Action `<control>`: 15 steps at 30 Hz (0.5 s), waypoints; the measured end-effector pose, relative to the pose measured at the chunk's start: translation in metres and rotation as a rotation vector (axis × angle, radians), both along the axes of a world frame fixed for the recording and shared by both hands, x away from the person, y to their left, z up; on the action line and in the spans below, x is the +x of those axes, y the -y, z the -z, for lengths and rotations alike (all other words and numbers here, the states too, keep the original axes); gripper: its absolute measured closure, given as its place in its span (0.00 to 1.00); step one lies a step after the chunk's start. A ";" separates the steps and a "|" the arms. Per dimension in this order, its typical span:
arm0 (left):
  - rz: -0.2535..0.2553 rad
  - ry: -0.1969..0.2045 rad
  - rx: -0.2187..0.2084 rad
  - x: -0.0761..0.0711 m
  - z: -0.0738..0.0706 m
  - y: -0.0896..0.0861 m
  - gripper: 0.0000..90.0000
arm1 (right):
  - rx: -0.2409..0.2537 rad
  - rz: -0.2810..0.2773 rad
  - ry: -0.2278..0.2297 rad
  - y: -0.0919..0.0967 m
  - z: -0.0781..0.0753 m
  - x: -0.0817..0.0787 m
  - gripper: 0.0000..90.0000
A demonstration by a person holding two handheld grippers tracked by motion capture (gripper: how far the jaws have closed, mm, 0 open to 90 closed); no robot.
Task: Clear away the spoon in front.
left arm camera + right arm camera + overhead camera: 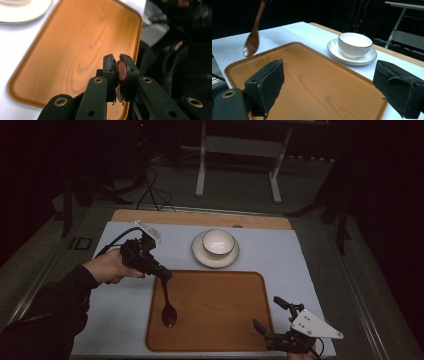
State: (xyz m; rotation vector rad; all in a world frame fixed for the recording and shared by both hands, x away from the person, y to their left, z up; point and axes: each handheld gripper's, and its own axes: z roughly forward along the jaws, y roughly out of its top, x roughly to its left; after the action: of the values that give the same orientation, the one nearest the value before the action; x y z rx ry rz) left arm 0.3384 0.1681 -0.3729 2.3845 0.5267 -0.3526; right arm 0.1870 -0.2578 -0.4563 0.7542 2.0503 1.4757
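Note:
My left gripper (165, 275) is shut on the handle of a dark wooden spoon (168, 307), which hangs bowl-down over the left part of the wooden tray (225, 320). In the left gripper view the spoon's handle end (121, 70) sits pinched between the jaws, above the tray (75, 45). The right gripper (269, 315) stands open at the tray's front right corner with nothing in it. Its own view has the hanging spoon (252, 43) at the upper left, and the tray (317, 82) between the wide-apart jaws.
A white bowl (218, 241) stands on a white saucer (202, 257) just beyond the tray's far edge; the bowl (354, 45) and saucer (367, 58) sit behind the tray in the right gripper view. A pale mat (125, 310) covers the table. A metal stand (237, 160) stands on the floor behind.

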 end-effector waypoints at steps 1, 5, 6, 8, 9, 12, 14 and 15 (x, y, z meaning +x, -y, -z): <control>0.013 -0.022 0.011 0.001 0.003 0.001 0.92 | 0.000 -0.001 0.000 0.000 0.000 0.000 0.11; 0.063 -0.052 0.052 0.001 0.013 0.007 0.92 | -0.003 0.000 -0.003 0.000 0.000 0.000 0.11; 0.068 -0.068 0.058 0.001 0.015 0.009 0.92 | -0.003 -0.003 -0.003 0.000 0.000 0.000 0.11; 0.095 -0.078 0.077 0.001 0.020 0.012 0.92 | -0.005 -0.002 -0.002 0.000 0.001 0.000 0.11; 0.114 -0.095 0.088 0.002 0.025 0.017 0.92 | -0.005 -0.003 -0.001 0.000 0.001 0.000 0.12; 0.122 -0.113 0.106 0.004 0.030 0.023 0.92 | -0.005 -0.004 -0.004 0.000 0.001 0.001 0.12; 0.146 -0.132 0.128 0.008 0.038 0.032 0.92 | -0.002 -0.002 0.000 0.000 0.000 0.000 0.12; 0.146 -0.132 0.128 0.008 0.038 0.032 0.92 | -0.002 -0.002 0.000 0.000 0.000 0.000 0.12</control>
State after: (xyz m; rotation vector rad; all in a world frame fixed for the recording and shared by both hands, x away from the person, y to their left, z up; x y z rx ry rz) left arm 0.3460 0.1359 -0.4110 2.5429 0.4467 -0.5601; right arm 0.1871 -0.2577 -0.4565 0.7517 2.0530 1.4740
